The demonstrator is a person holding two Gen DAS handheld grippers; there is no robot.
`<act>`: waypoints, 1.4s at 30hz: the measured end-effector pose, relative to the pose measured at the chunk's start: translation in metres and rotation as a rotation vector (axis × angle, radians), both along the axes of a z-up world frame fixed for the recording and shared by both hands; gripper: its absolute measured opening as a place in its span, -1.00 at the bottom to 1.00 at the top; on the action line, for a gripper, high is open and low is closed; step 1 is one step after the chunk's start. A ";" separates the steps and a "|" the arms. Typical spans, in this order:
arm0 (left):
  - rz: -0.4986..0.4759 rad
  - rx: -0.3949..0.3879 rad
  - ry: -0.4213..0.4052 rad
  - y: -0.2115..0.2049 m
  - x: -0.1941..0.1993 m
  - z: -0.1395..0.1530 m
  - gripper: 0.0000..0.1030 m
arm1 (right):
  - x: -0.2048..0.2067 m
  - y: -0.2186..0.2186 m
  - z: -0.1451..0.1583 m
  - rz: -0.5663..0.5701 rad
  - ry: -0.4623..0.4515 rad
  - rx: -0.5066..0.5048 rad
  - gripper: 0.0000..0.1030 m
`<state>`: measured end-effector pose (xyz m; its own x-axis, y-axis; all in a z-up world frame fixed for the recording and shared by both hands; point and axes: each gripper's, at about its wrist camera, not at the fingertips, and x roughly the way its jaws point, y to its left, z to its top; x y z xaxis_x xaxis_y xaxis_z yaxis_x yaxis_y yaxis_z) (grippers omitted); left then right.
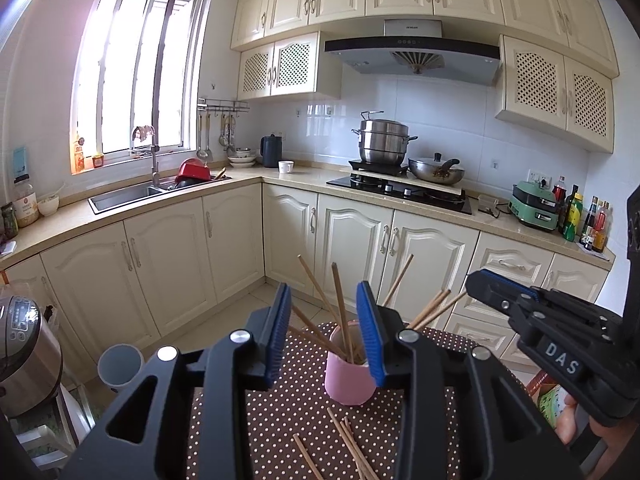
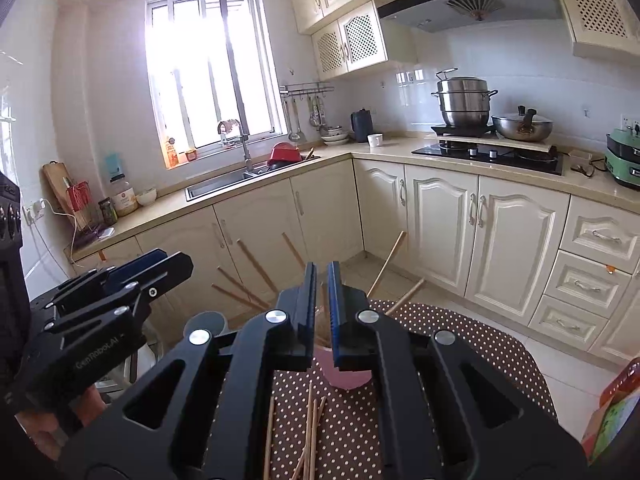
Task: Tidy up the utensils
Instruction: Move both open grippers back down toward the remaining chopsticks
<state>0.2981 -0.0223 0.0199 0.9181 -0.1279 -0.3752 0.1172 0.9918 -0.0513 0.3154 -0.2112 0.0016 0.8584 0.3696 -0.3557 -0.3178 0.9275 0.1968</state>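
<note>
A pink cup (image 1: 348,376) stands on a brown dotted tablecloth (image 1: 280,408) with several wooden chopsticks (image 1: 340,300) fanning out of it. More chopsticks (image 1: 348,440) lie loose on the cloth in front of it. My left gripper (image 1: 325,286) is open just before the cup, with its blue pads either side of the upright sticks and touching none. To its right is my right gripper (image 1: 474,280), close to two slanting sticks. In the right wrist view the right gripper (image 2: 322,266) is shut to a narrow slit over the cup (image 2: 346,376), with loose chopsticks (image 2: 310,432) below it.
A grey cylindrical bin (image 1: 120,364) and a rice cooker (image 1: 24,352) stand to the left of the table. A colourful box (image 2: 616,412) sits at the right edge. Cream kitchen cabinets (image 1: 224,240) and floor lie beyond the table's far edge.
</note>
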 end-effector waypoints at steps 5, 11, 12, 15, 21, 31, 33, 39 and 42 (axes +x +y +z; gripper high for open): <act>0.001 0.002 0.031 0.006 -0.015 -0.013 -0.34 | -0.019 0.001 -0.010 0.009 0.012 -0.006 -0.87; 0.001 0.002 0.100 0.017 -0.026 -0.043 -0.33 | -0.034 0.006 -0.035 0.024 0.058 -0.022 -0.87; 0.001 0.005 0.112 0.018 -0.026 -0.049 -0.33 | -0.035 0.007 -0.042 0.030 0.073 -0.024 -0.87; 0.003 0.002 0.164 0.023 -0.028 -0.071 -0.32 | -0.037 0.011 -0.061 0.041 0.111 -0.038 -0.87; 0.021 0.001 0.282 0.030 -0.019 -0.117 -0.32 | -0.036 0.017 -0.098 0.058 0.190 -0.053 -0.87; 0.011 -0.002 0.422 0.028 -0.003 -0.179 -0.32 | -0.015 0.026 -0.160 0.081 0.348 -0.090 -0.87; 0.007 -0.004 0.442 0.026 0.001 -0.187 -0.32 | -0.010 0.028 -0.172 0.089 0.378 -0.098 -0.87; -0.001 0.001 0.494 0.023 0.011 -0.211 -0.32 | 0.003 0.038 -0.199 0.109 0.449 -0.119 -0.86; 0.003 -0.015 0.511 0.025 0.017 -0.218 -0.32 | 0.010 0.042 -0.207 0.114 0.469 -0.121 -0.86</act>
